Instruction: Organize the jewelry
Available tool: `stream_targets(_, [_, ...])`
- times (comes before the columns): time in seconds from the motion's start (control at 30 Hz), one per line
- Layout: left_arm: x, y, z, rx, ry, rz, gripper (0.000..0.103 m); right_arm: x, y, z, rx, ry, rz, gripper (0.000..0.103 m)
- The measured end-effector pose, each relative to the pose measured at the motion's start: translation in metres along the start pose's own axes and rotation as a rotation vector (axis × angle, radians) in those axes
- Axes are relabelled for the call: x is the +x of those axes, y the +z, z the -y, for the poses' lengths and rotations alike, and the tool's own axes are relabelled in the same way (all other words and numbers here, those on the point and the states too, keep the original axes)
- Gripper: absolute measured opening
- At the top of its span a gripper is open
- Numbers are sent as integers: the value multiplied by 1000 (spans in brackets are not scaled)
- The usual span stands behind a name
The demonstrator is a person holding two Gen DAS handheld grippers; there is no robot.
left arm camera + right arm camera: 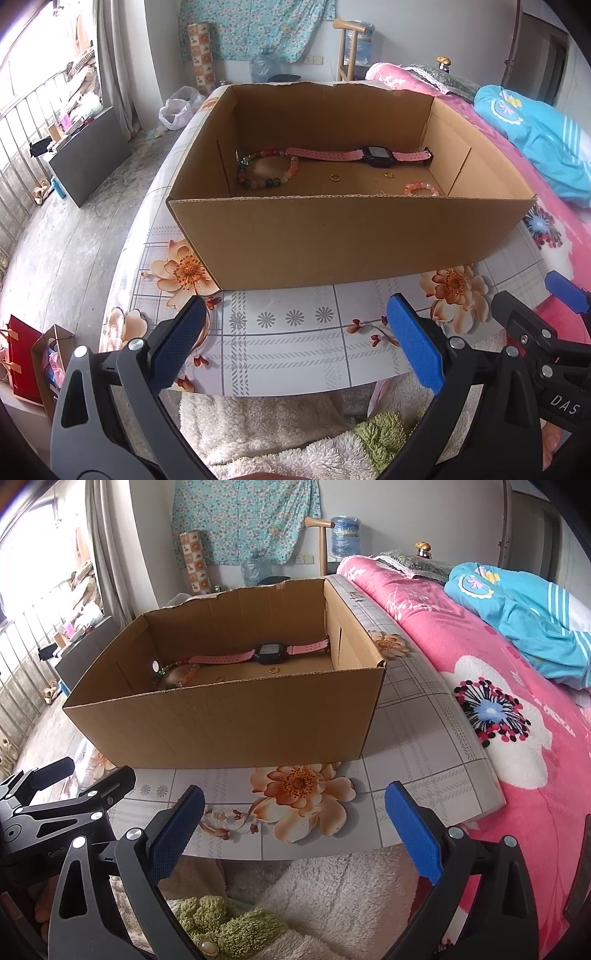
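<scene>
Both grippers, left [295,332] and right [293,816], are hovering wide-jawed and empty over the floral-tiled tabletop [295,343]. Inside the open brown cardboard box [332,236], a pink-strapped black watch [373,152], multicoloured beaded bracelet [267,168], pink bead bracelet [421,188] and seemingly two gold rings [334,178] are lying.

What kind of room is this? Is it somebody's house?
Probably a bedroom in a home. A bed with a pink quilt stands beside the table, curtains hang by the window, and a water jug sits near the back wall.
</scene>
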State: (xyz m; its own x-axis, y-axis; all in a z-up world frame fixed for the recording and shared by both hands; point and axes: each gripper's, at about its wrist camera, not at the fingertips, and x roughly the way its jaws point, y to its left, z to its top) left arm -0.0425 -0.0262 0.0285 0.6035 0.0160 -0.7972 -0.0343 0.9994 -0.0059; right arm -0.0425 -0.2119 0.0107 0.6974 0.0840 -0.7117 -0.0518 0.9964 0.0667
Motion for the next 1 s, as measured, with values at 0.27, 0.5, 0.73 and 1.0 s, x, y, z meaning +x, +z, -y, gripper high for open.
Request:
stream_targets(0.27, [0,0,-1,0,0,-1,95,0,0,-1,-2,-1,-2,96])
stream_targets(0.5, [0,0,-1,-4,0,-3,95,2,0,-3,-9,1,-6,96])
stream_targets(0.73, [1,0,-1,-3,2,-4,95,2,0,-3,-8,1,-5,96])
stream_targets(1.0, [0,0,0,-2,2,-5,95,2,0,-2,-5,1,-9,96])
